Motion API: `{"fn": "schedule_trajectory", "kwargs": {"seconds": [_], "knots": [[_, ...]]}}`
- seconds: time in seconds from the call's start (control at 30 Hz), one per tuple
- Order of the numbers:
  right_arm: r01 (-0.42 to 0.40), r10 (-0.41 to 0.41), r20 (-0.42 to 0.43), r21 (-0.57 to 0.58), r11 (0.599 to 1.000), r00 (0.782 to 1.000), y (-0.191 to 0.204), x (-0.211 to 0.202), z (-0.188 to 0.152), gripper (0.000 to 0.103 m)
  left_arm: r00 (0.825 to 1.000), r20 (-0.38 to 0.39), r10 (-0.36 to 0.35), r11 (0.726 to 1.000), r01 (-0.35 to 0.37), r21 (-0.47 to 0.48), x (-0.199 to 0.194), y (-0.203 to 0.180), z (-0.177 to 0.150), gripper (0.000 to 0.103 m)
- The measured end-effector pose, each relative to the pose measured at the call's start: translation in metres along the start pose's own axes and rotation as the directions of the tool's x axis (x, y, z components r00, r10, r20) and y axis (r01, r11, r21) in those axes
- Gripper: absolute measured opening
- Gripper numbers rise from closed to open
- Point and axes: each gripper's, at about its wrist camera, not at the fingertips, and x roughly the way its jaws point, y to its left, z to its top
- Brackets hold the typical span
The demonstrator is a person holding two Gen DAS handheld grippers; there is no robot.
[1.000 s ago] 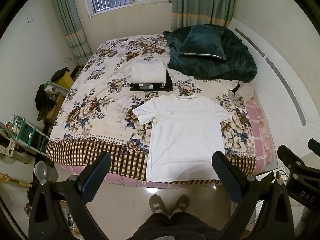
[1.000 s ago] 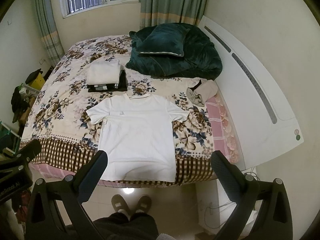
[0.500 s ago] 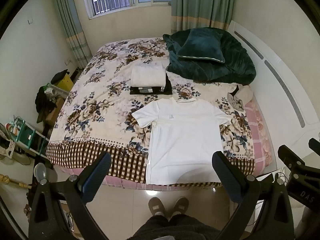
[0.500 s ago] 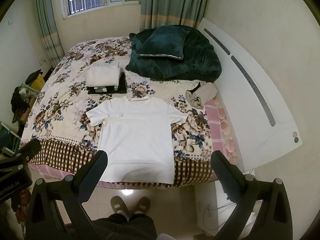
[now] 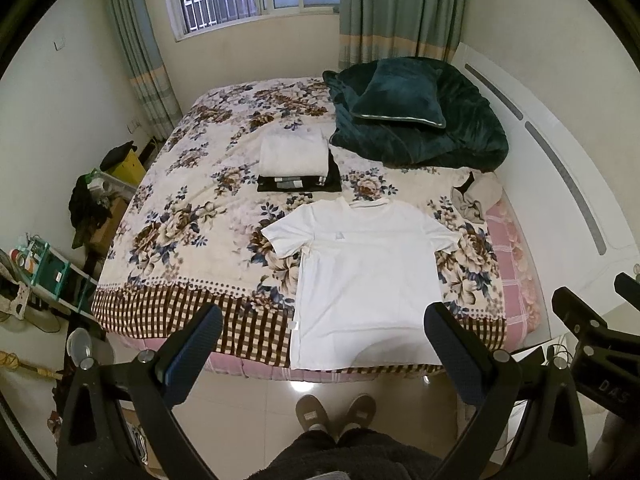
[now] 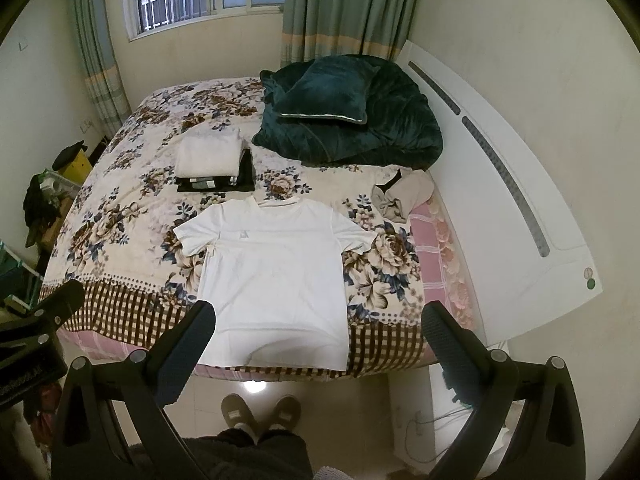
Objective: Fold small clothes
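- At the near edge of the bed (image 5: 168,248) lies one white T-shirt (image 5: 366,280), spread flat and face up, collar toward the far edge, hem reaching the checked border that hangs over the side.
- Beyond the collar, toward the middle of the bed, stands one stack of folded clothes (image 5: 296,164): a white piece on top, dark pieces beneath. How many pieces it holds cannot be told.
- One crumpled beige garment (image 5: 474,200) sits at the right edge of the bed, just beside the pink sheet.
- At the far right corner, one dark green blanket (image 5: 448,136) is heaped, with one green pillow (image 5: 400,98) on it.
- Two slippered feet (image 5: 336,414) stand on the floor in front of the bed.
- The left gripper (image 5: 322,346) has its two fingers spread wide, holding nothing and touching nothing, hanging above the floor short of the shirt's hem.
- The right gripper (image 6: 318,344) is likewise spread wide, empty, clear of the cloth.
- The left wrist view shows shelving and clutter (image 5: 52,268) along the left wall, and part of the right gripper at its right margin.
- The right wrist view shows more of the white headboard (image 6: 516,216) and part of the left gripper at its left margin.
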Motion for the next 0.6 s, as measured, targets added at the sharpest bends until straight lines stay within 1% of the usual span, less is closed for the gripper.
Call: {"fn": "schedule_trajectory", "kwargs": {"seconds": [0.43, 0.6], "knots": [[-0.005, 0.005, 0.029, -0.005, 1.000, 1.000, -0.002, -0.013, 0.002, 0.103, 1.000, 0.004, -0.004, 1.000, 0.004, -0.002, -0.004, -0.001, 0.000, 0.103], [-0.011, 0.011, 0.041, -0.005, 1.000, 0.999, -0.001, -0.020, 0.005, 0.103, 1.000, 0.011, -0.002, 1.000, 0.002, -0.010, -0.009, 0.002, 0.005, 0.103]]}}
